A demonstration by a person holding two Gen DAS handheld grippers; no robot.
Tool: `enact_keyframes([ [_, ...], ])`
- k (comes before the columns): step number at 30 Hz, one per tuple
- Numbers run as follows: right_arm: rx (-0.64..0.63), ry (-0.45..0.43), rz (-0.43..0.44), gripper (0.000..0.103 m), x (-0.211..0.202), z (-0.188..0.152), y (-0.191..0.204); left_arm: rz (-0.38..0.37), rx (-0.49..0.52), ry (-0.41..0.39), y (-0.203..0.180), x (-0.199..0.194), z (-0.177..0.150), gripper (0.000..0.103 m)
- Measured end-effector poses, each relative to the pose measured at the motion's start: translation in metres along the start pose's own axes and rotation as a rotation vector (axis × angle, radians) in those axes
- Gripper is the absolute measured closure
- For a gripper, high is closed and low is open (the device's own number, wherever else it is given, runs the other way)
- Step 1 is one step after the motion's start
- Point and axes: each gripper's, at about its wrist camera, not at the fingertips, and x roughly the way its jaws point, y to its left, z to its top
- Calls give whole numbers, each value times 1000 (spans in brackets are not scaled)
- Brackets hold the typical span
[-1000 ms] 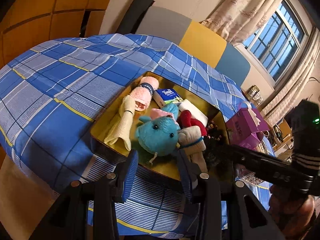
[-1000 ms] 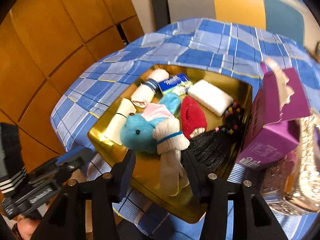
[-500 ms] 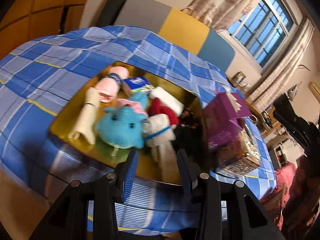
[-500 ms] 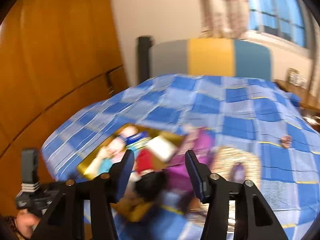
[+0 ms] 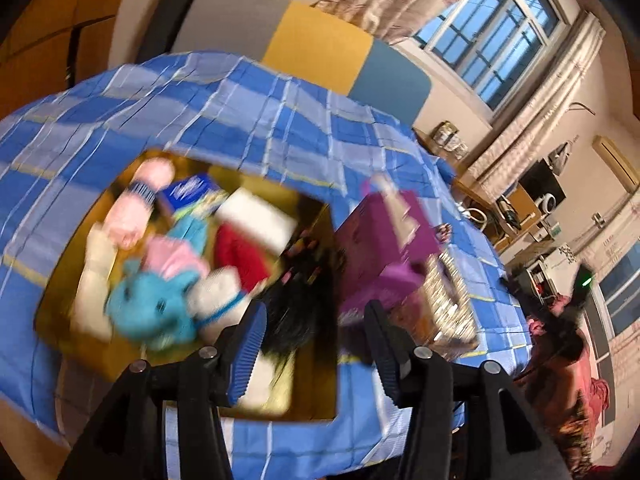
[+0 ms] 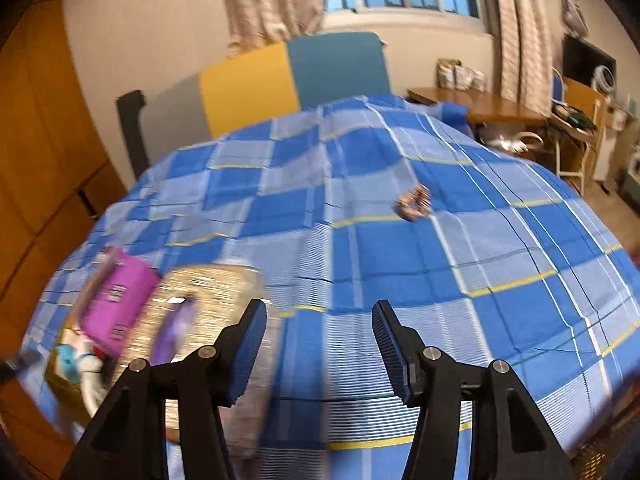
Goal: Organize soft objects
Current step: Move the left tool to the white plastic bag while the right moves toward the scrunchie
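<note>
Left wrist view, blurred: my left tool point(image 5: 316, 344) is spread apart, empty, above the gold tray point(image 5: 60, 312) on the blue plaid desk point(image 5: 256, 120); blue plush point(image 5: 152, 308), pink sock point(image 5: 136, 204), red soft piece point(image 5: 240, 252) lie inside, purple box point(image 5: 384, 248) just beside. Right wrist view: my right tool point(image 6: 320, 340) is apart, empty, over bare cloth; a small scrunchie point(image 6: 414, 202) lies well ahead, tray at far left.

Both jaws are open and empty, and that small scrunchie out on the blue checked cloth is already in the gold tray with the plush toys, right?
Not quite. The scrunchie is not in the gold tray; the right wrist view shows it lying alone on the blue checked cloth, well away from the tray. The rest holds: the left gripper and right gripper both have open, empty jaws.
</note>
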Motion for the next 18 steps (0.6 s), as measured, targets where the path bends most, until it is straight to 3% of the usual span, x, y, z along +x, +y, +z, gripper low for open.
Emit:
enact_keyframes([
  [5,13,54,-32,47,29,1,-37,-77,33,50,-36,16,63,39],
  [9,7,63,-47,46,44,6,-55,-177,35,161,-74,53,113,35],
  [11,-6,63,-50,43,53,8,-62,-175,42,228,-92,79,133,34],
  [18,-19,95,-49,43,80,8,-79,-152,67,623,-142,211,157,29],
])
